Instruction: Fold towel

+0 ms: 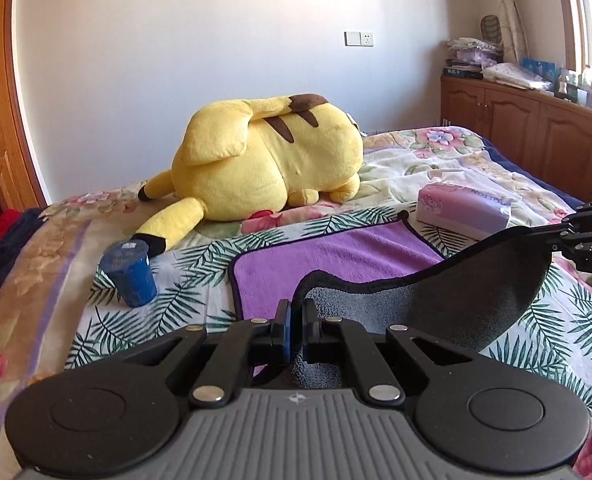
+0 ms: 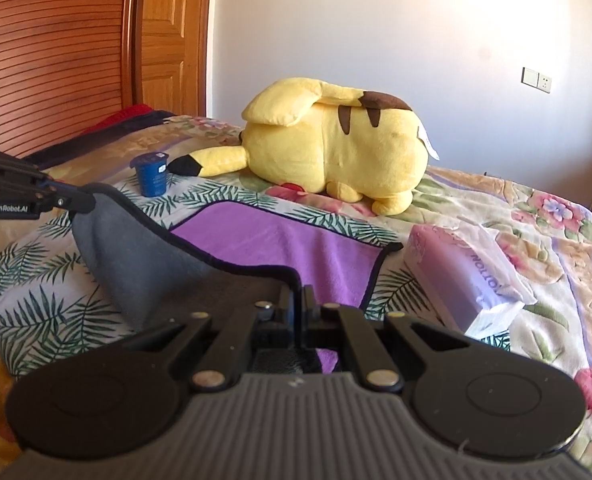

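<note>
The towel (image 1: 336, 260), purple on top and grey beneath, lay on the leaf-print bedspread (image 1: 183, 292) with its near edge lifted off the bed. Each of the 2 near corners was pinched: the left gripper (image 1: 296, 312) had its jaws nearly together on 1 corner, and the right gripper (image 2: 298, 300) was clamped the same way on the other. Holding both corners raised seemed meant to carry that edge over toward the far edge for a fold. A blue cup (image 1: 129, 272) stood just left of the towel, a tissue pack (image 1: 466, 210) to its right, and a yellow plush toy (image 1: 263, 164) behind. Wooden cabinets (image 1: 536, 132) lined the right wall.
</note>
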